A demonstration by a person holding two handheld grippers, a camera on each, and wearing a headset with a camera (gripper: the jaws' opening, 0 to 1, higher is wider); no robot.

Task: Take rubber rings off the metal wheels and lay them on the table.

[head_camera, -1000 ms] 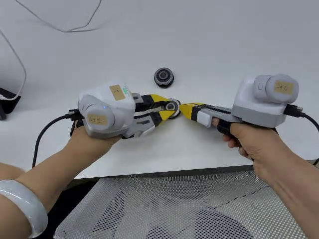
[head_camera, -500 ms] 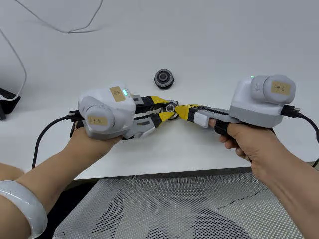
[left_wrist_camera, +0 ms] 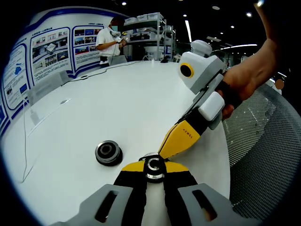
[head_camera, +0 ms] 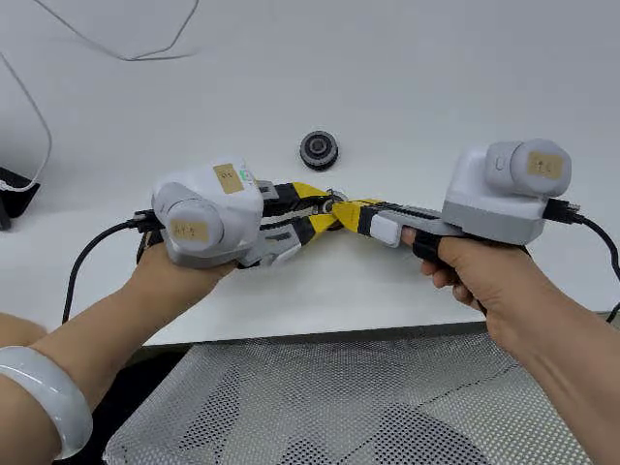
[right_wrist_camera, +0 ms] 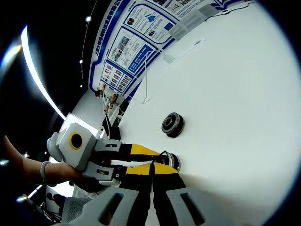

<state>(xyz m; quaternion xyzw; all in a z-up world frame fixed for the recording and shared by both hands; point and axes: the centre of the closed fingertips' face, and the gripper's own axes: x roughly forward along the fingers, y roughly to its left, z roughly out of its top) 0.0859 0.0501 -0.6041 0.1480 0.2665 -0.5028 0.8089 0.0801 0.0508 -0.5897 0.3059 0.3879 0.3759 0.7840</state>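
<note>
The right gripper (head_camera: pixel 341 211) has moved in against the left gripper (head_camera: pixel 321 213), whose fingers clamp the small silver metal wheel (left_wrist_camera: pixel 154 165) over the white bench (head_camera: pixel 417 97). The right fingers are pinched on the thin black rubber ring (right_wrist_camera: pixel 164 153), so peeling looks to be under way; a second ringed wheel (head_camera: pixel 319 149) waits beyond

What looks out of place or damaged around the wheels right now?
Nothing stands out. The left gripper clamps one metal wheel squarely; the right gripper pinches its rubber ring, a thin loop standing off the rim. The second wheel lies flat on the table.
</note>
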